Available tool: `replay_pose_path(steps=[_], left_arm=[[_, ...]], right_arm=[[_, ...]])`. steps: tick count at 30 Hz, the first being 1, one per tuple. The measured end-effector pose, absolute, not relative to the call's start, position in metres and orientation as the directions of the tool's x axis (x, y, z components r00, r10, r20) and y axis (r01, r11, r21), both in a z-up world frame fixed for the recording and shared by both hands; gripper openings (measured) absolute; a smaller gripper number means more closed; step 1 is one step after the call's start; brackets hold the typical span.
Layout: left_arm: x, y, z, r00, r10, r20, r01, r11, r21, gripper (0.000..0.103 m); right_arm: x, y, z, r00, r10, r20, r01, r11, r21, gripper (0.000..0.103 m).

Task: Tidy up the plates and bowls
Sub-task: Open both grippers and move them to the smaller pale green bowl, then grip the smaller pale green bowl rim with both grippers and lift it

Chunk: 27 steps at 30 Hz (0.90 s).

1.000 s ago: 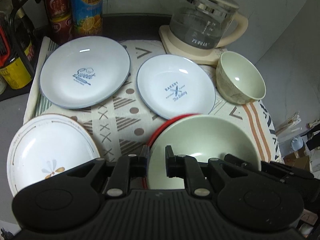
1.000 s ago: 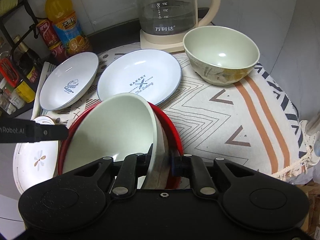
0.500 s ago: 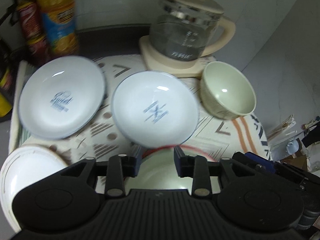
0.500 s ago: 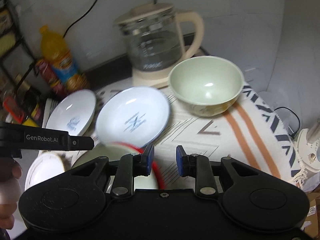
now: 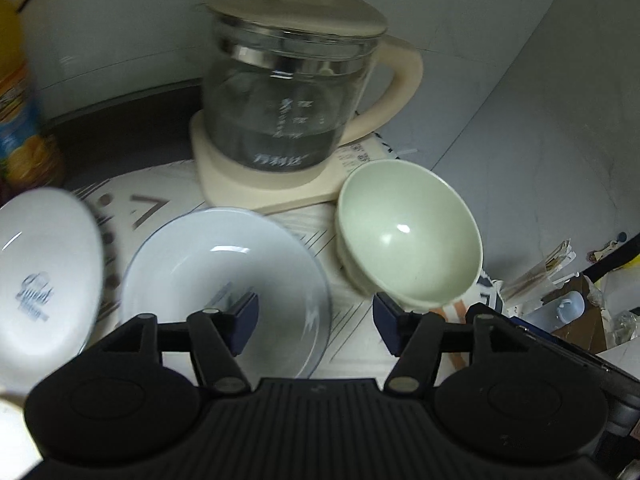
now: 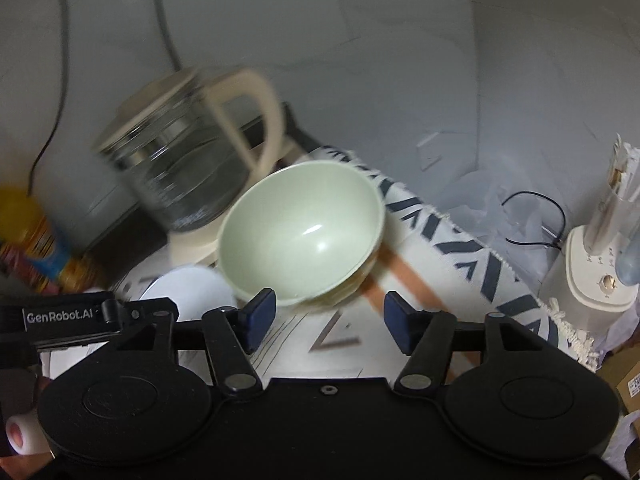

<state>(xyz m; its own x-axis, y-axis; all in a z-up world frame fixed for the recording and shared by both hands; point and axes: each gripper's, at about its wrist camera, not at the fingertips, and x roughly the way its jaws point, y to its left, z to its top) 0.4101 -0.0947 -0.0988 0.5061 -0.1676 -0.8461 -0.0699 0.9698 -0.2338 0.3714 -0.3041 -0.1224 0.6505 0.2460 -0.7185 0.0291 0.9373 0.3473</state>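
Both grippers let go, lifted; fingers wide, facing green bowl.

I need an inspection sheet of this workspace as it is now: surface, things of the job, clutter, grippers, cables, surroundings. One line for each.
Surface: patterned cloth with dark chevrons and orange stripes covers the table.
Job's things: green bowl upright, empty, beside the kettle base; white plate before the left gripper; second white plate with blue lettering further left.
Clutter: glass kettle on a cream base; orange drink bottle, blurred.
Grippers: left gripper open, empty; right gripper open, empty, near the bowl.
Cables: grey cable up the wall; thin black wire at right.
Surroundings: pale walls; white appliance at right.
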Motion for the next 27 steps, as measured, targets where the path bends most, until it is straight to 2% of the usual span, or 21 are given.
replay_pose_path(steps=[14,18,21,24,27], left_arm=[[0.470,-0.118,-0.141,0.468,-0.143,-0.872,-0.068,0.978,-0.197,0.061],[0.478,-0.120,-0.150,0.451,-0.166,-0.877,-0.092,0.969,-0.230,0.061],[0.482,-0.124,-0.153,0.450,-0.165,-0.877,-0.085,0.970,-0.226,0.056],[0.484,-0.126,-0.156,0.461,-0.152,-0.874,-0.082,0.974,-0.213,0.052],[0.488,-0.126,-0.159,0.450,-0.168,-0.877,-0.078,0.971,-0.226,0.036]], right_arm=[[0.426,-0.321,-0.159,0.602,0.228,-0.765,0.136,0.915,0.380,0.060],[0.437,-0.321,-0.165,0.585,0.222,-0.780,0.140,0.920,0.366,0.060],[0.443,-0.320,-0.169,0.569,0.218,-0.793,0.140,0.924,0.355,0.056],[0.447,-0.320,-0.177,0.548,0.218,-0.808,0.153,0.923,0.353,0.044],[0.448,-0.321,-0.182,0.541,0.235,-0.808,0.157,0.915,0.372,0.041]])
